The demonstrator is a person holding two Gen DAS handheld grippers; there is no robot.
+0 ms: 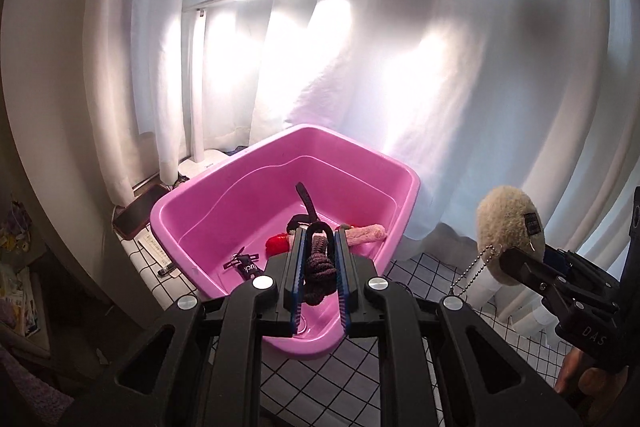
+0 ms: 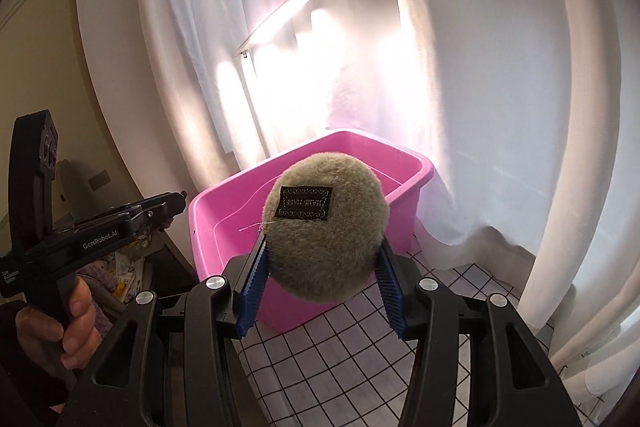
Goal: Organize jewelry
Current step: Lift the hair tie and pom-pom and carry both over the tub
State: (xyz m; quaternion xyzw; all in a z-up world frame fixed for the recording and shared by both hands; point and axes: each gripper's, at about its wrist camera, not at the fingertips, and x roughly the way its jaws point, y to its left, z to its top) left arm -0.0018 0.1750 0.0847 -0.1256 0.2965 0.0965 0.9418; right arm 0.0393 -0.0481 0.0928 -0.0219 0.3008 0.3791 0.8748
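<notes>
Your right gripper (image 2: 322, 259) is clamped on the soft, light plush ball (image 2: 326, 227) beside the pink tub (image 1: 224, 187); squeeze gently at its middle. Your left gripper (image 1: 320, 267) pinches a limp knotted cord (image 1: 318, 263) above the tub.

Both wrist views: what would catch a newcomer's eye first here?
The bright pink tub dominates, standing on the grid-patterned cloth before white curtains, with small accessories scattered on its bottom. Next comes the fluffy beige pompom with a dark label, clamped in the right gripper in front of the tub. The left gripper holds a dark knotted cord over the tub.
</notes>
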